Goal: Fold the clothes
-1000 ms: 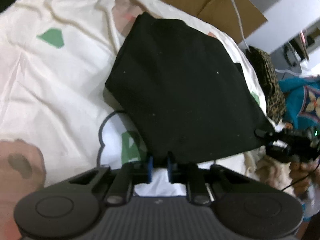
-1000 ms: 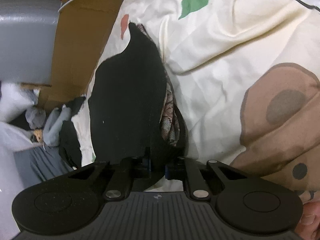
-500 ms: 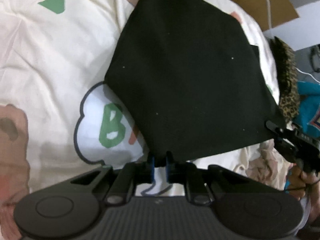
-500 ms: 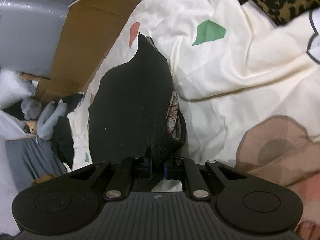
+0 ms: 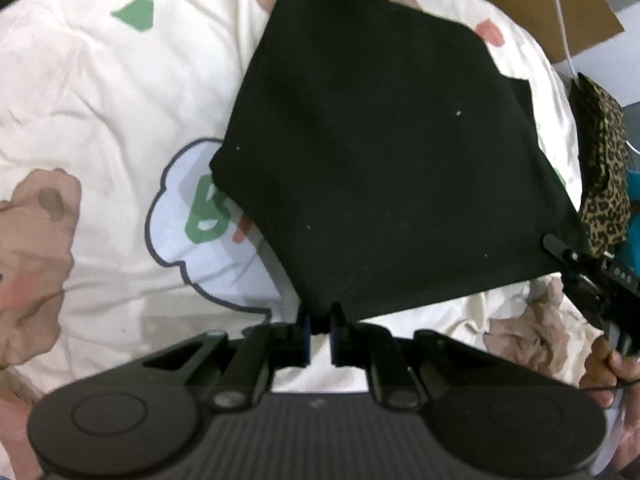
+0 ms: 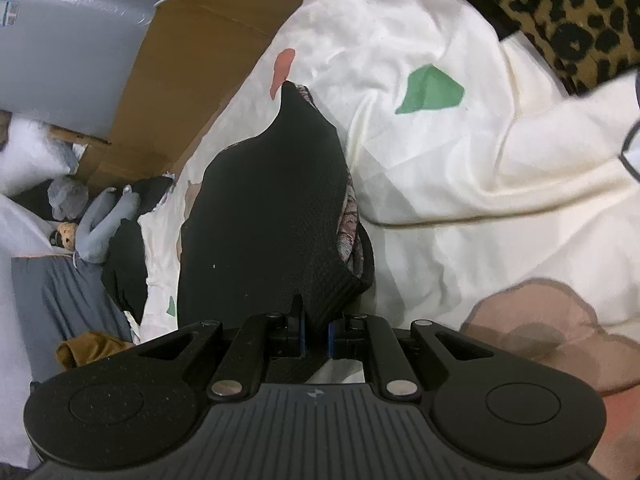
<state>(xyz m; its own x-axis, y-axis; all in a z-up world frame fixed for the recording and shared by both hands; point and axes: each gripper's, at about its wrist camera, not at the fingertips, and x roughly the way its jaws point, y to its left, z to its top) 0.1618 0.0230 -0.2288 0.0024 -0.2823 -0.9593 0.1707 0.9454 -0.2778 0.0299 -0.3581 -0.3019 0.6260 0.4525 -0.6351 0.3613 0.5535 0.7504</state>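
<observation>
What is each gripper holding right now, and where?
Both hold the black garment: left gripper pinches its near edge, right gripper its hemmed corner.

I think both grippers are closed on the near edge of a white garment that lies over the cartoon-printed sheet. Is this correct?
Not quite: the garment is black, not white. The left wrist view shows the black garment spread over the cream cartoon-printed sheet, with the left gripper closed on its near edge. The right gripper is closed on that edge too, as the right wrist view shows.
</observation>
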